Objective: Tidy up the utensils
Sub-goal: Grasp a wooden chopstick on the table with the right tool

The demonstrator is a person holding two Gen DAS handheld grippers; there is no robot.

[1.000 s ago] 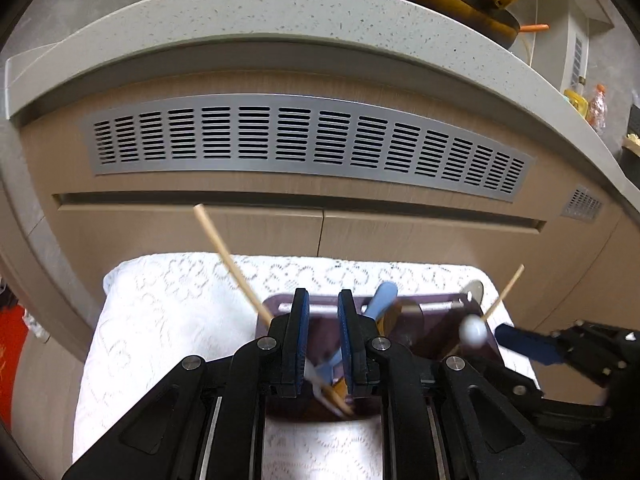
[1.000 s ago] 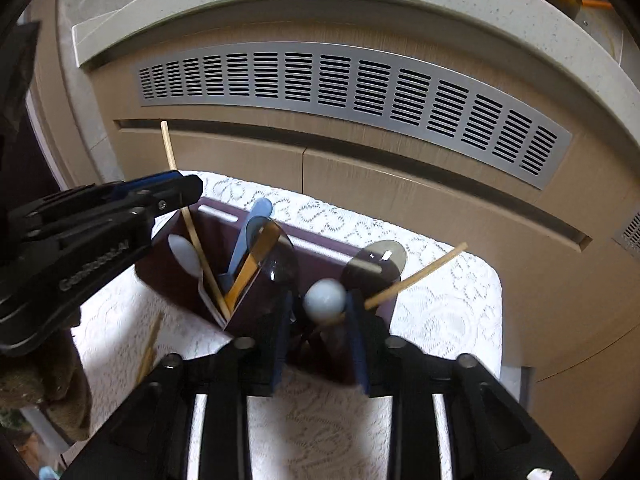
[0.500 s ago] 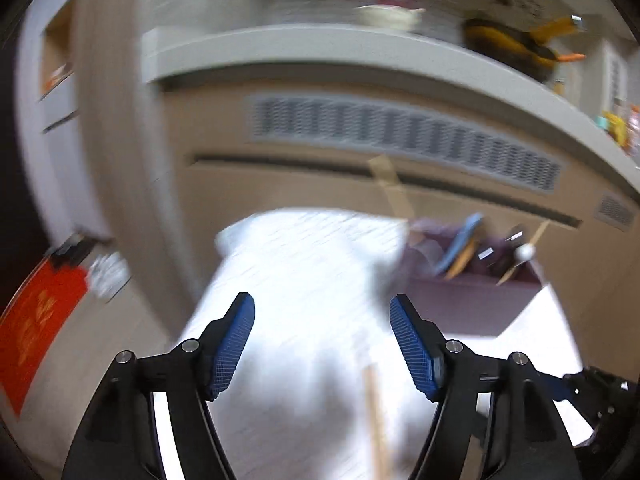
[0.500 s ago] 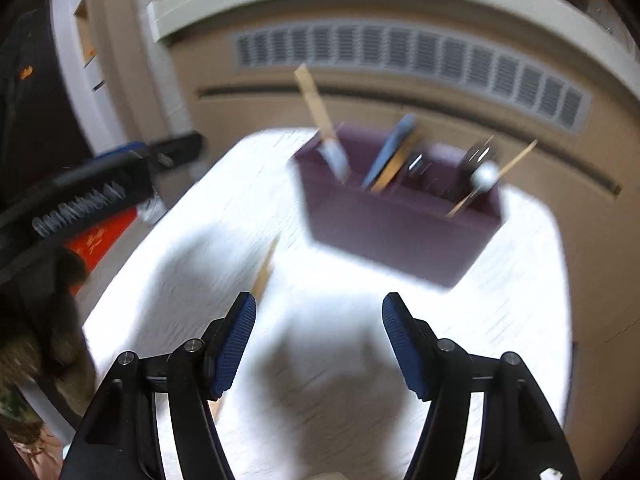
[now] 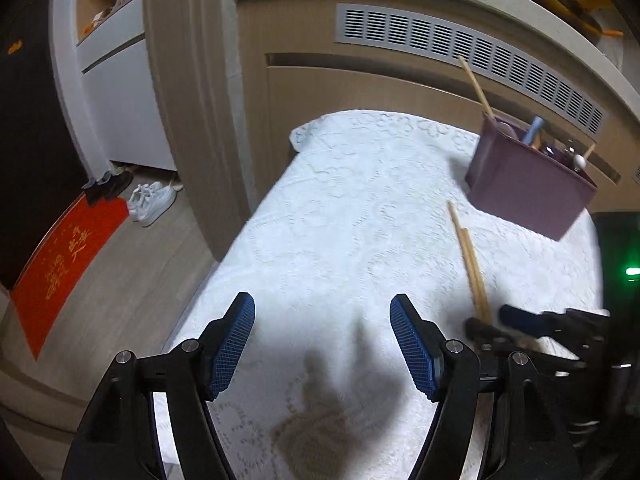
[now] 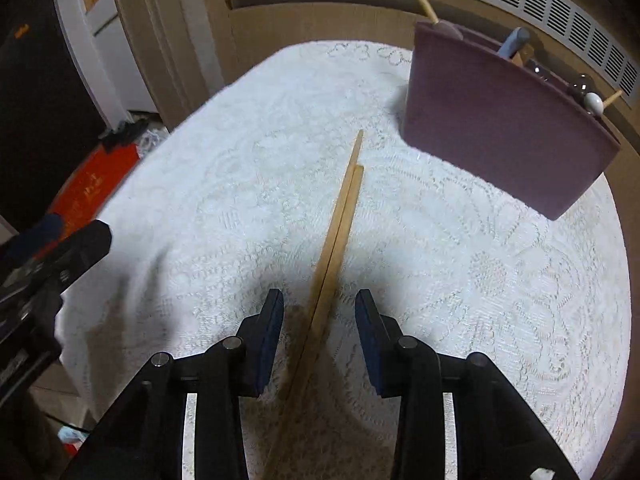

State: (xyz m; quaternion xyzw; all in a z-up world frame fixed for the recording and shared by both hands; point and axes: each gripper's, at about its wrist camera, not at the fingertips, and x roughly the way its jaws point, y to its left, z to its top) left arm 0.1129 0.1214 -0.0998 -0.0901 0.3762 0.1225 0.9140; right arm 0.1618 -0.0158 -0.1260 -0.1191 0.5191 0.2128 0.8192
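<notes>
Right gripper (image 6: pixel 319 316) jaws just closing, straddling chopstick pair (image 6: pixel 340 216) at frame centre, not yet pinching. Left gripper (image 5: pixel 322 344) spread, empty. Next: pinch, lift, carry to purple holder (image 6: pixel 500 128) upper right.

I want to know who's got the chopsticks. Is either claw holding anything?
No. The left claw is empty; the right claw, just closing, straddles the chopsticks' near end without touching.

Black gripper (image 5: pixel 322 342) frames, blue ribbed pads (image 5: pixel 234 344) (silver screws, seemingly).
</notes>
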